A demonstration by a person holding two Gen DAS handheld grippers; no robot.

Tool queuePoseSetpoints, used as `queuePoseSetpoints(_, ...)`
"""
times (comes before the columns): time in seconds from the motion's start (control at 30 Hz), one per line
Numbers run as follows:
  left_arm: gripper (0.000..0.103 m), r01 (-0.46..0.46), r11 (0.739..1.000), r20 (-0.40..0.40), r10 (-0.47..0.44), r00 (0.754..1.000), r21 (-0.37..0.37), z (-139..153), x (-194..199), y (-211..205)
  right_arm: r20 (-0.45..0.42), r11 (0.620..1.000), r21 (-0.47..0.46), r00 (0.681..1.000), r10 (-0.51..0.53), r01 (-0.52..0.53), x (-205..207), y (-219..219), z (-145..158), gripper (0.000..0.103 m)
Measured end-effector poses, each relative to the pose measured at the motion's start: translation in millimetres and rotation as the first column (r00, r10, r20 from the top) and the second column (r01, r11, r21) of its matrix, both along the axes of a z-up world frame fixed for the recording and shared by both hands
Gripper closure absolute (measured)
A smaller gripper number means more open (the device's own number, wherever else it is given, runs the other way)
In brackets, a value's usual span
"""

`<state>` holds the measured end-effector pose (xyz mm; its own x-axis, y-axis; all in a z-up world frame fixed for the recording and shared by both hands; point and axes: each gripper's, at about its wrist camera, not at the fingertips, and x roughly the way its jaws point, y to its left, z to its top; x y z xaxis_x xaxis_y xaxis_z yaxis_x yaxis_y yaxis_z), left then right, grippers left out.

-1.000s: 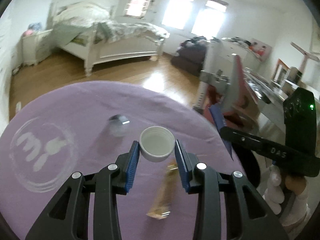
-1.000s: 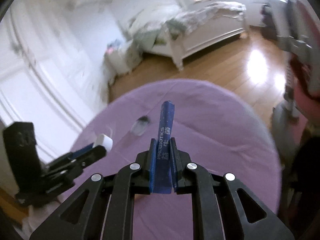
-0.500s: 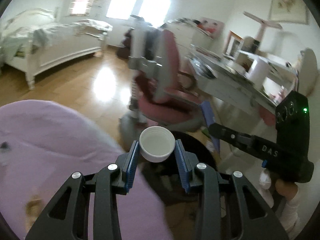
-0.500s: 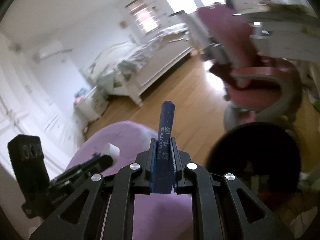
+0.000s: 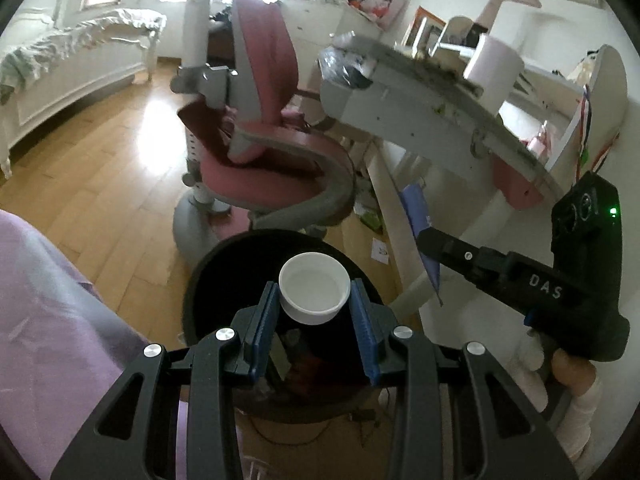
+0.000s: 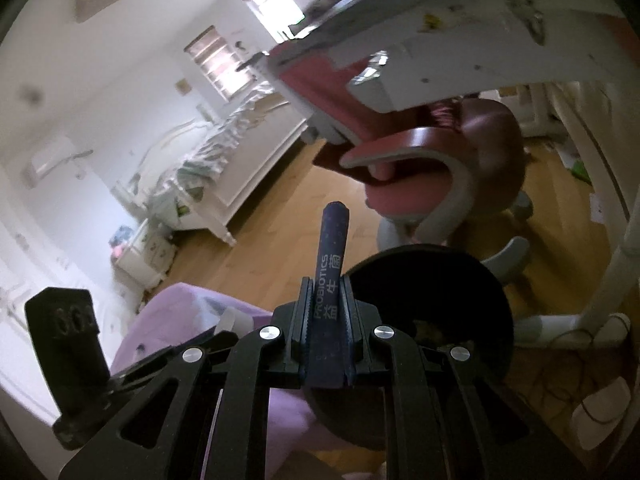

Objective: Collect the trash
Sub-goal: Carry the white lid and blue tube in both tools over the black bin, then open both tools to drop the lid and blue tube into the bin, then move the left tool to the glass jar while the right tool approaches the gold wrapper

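Left wrist: chair (image 5: 260, 152) behind bin (image 5: 208, 280).

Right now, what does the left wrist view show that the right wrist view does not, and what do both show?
Only the left wrist view shows the white cap open side up in the left tool, trash inside the black bin, and a gloved hand holding the right tool.

Only the right wrist view shows the printed word PROBIOTICS on the blue sachet clamped in the right tool, and a wall air conditioner.

Both show the bin, the pink chair, the bed, the purple tablecloth and the wooden floor.
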<state>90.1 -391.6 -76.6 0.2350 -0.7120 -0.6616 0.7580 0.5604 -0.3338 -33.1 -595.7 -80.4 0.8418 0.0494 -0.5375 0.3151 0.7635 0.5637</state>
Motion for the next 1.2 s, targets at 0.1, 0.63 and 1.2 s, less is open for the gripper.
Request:
queuePoseSetpoints(0.1, 0.067, 0.015, 1.000, -0.008, -0.015, 1.000, 0.015, -6.3, -0.9, -8.9, -0.009, 1.000, 0.012, 1.000, -0.007, 0.007, -0.7, -7.2, -5.9, 0.089)
queuePoseSetpoints(0.63, 0.022, 0.013, 0.998, 0.022, -0.014, 1.000, 0.058, -11.7, -1.1, -43.3, -0.060, 0.996, 0.066, 0.996, -0.060, 0.064, -8.6, -26.1, -31.7, 0.055)
queuePoseSetpoints(1.2, 0.022, -0.331, 0.941, 0.052, 0.328, 0.943, 0.073, 8.0, 46.2, 122.0, -0.086, 0.991, 0.010, 0.987, 0.136, -0.136, 35.7, 57.9, -19.5, 0.048)
